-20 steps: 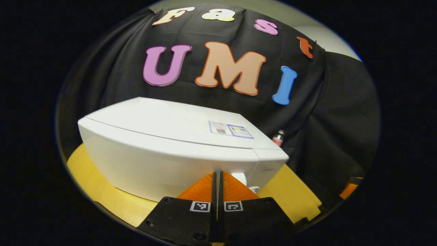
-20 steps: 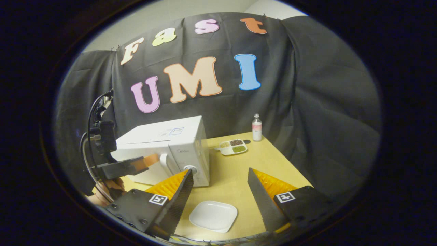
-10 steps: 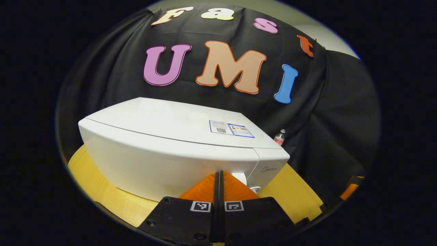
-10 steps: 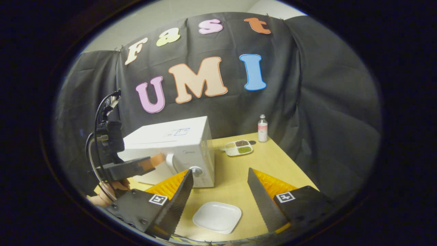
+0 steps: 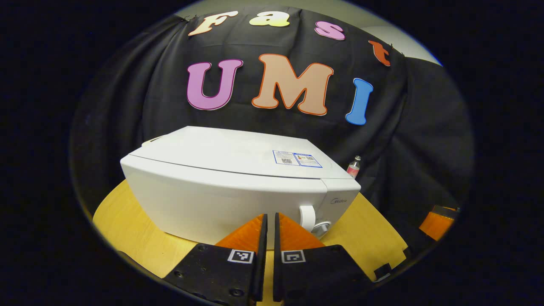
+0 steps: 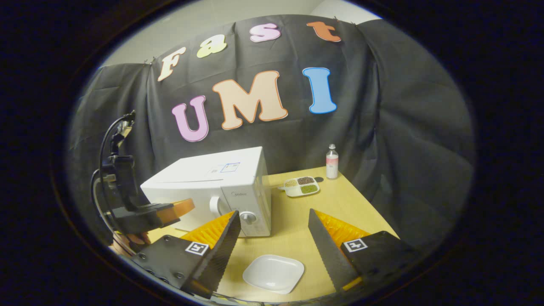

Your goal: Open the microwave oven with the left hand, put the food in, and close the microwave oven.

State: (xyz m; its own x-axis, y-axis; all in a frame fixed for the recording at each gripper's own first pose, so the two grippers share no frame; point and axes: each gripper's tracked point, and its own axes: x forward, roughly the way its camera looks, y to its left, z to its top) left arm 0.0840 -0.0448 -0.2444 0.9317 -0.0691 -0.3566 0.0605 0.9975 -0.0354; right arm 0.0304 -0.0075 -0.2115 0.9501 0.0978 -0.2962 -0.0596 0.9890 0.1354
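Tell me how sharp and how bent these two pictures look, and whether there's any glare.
Left gripper view: the fisheye bows the microwave front into a curve; focus is crisp, with no glare on its matte top. Right gripper view: the table edges curve, the white plate and small bottle are sharp, lighting is soft and even, and shadows are faint.

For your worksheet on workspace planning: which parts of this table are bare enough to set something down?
Bare table lies right of the microwave, between the divided tray and the white plate. The far corner by the bottle is crowded.
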